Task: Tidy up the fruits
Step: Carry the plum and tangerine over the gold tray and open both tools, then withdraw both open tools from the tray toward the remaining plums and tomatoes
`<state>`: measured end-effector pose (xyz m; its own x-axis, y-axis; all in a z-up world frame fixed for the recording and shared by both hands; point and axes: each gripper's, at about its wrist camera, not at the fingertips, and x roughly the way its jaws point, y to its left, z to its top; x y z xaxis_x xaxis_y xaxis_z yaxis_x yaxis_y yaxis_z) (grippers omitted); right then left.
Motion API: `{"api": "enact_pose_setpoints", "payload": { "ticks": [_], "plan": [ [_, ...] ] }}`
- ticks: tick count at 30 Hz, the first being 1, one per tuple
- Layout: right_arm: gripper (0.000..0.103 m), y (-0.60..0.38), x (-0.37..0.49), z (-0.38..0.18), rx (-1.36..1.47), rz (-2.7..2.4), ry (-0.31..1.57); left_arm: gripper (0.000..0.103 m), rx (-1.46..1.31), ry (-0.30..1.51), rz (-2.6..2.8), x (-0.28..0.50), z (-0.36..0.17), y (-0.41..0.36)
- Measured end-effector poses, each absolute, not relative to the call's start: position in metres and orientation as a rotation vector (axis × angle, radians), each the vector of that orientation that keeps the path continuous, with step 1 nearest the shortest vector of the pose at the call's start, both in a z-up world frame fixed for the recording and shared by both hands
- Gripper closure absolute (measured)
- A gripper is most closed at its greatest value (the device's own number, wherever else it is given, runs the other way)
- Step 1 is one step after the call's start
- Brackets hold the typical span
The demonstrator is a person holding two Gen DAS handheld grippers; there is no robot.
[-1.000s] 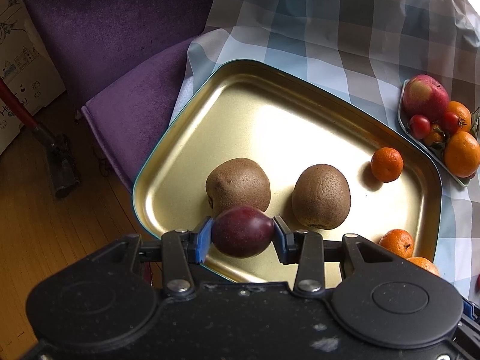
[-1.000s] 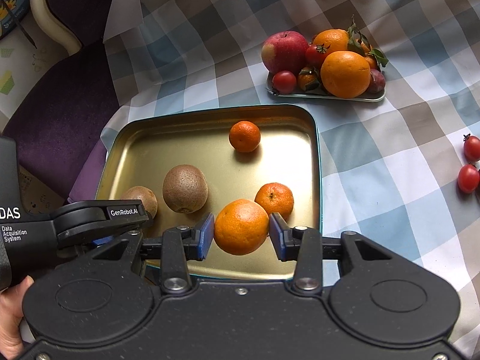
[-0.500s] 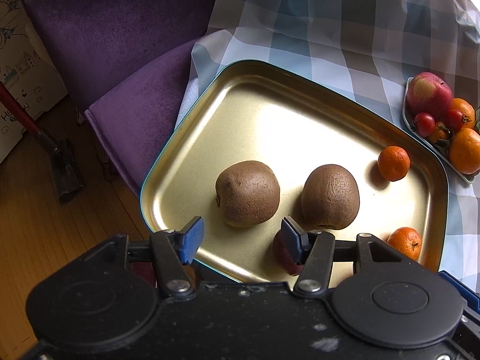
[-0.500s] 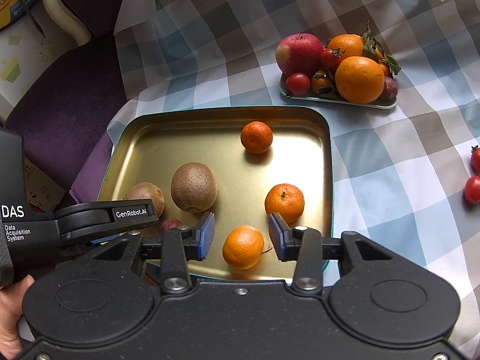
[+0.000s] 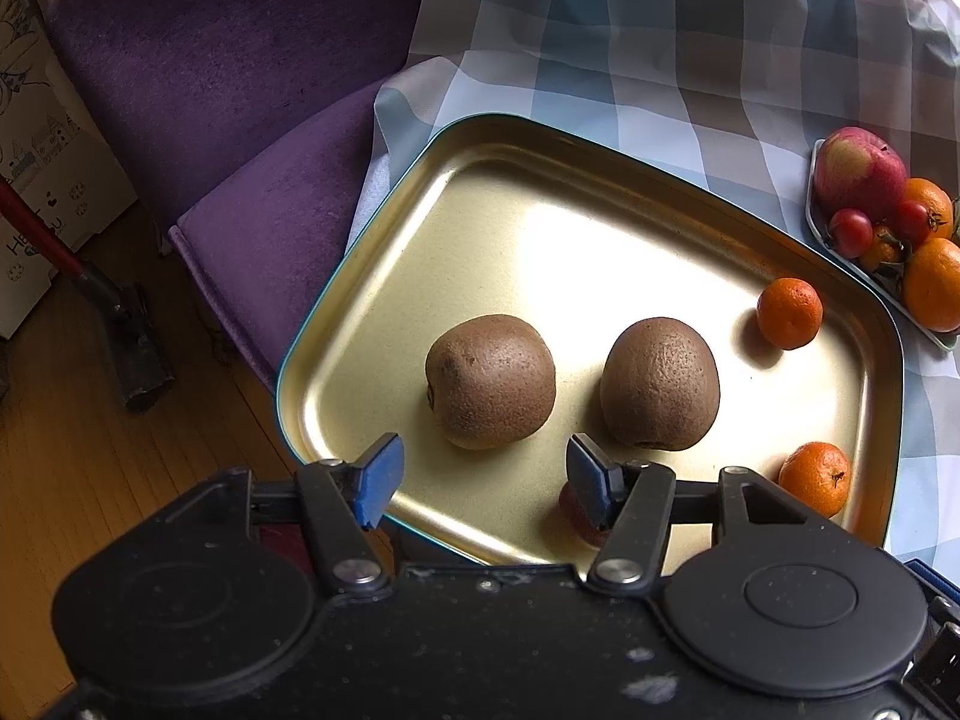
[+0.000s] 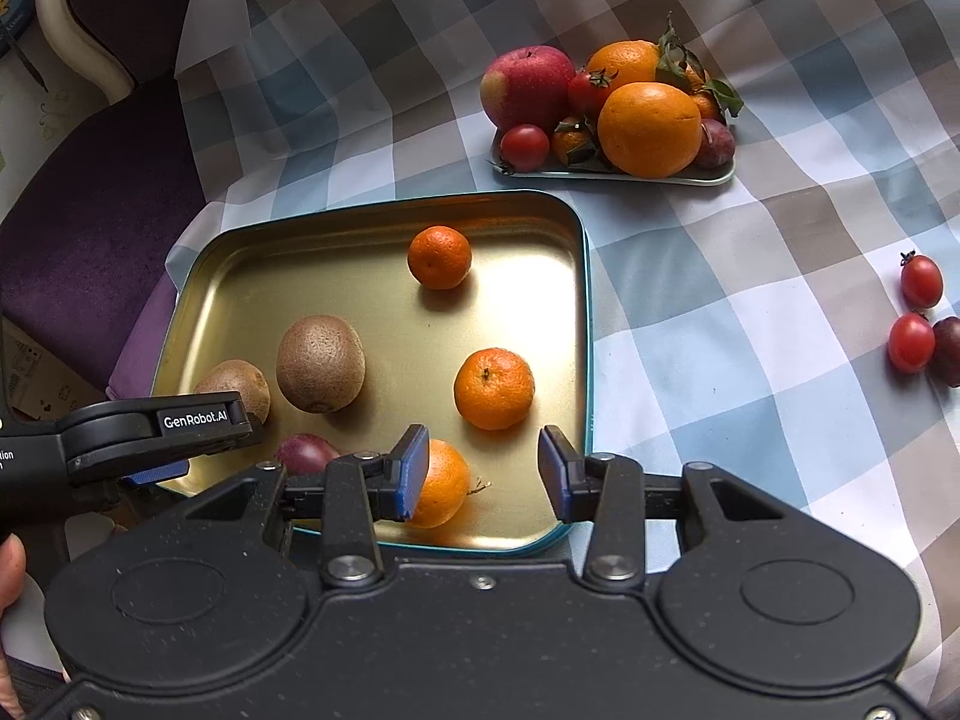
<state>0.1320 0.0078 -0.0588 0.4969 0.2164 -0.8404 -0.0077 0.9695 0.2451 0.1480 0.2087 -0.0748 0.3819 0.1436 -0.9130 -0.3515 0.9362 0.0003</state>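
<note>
A gold metal tray (image 5: 540, 138) (image 6: 360, 276) lies on the checked cloth. On it rest two brown kiwis (image 5: 491, 381) (image 5: 659, 383) and three mandarins (image 6: 439, 256) (image 6: 494, 388) (image 6: 444, 483). A small dark purple fruit (image 5: 573, 510) (image 6: 306, 453) sits near the tray's front edge, half hidden behind my left gripper's right finger. My left gripper (image 5: 483, 468) hovers over that edge; its jaws are opening and nothing is between them. My right gripper (image 6: 483, 456) stands open above the tray's near corner, and the nearest mandarin lies under its left finger.
A small plate (image 6: 612, 177) at the back right holds an apple, oranges, cherry tomatoes and a plum. Two loose cherry tomatoes (image 6: 921, 281) and a dark plum (image 6: 951, 351) lie at the far right. A purple chair (image 5: 210, 90) stands left of the table.
My left gripper opened and the purple fruit dropped onto the tray. The mandarin left my right gripper's pads and now lies on the tray.
</note>
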Motion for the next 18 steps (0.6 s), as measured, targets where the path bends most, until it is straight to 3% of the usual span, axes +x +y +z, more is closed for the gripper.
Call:
{"api": "enact_pose_setpoints", "payload": {
  "ticks": [18],
  "plan": [
    [0.053,-0.036,0.128,-0.062,0.263,0.041,1.055,0.038,-0.137,1.125,0.272,0.157,-0.074,0.171]
  ]
}}
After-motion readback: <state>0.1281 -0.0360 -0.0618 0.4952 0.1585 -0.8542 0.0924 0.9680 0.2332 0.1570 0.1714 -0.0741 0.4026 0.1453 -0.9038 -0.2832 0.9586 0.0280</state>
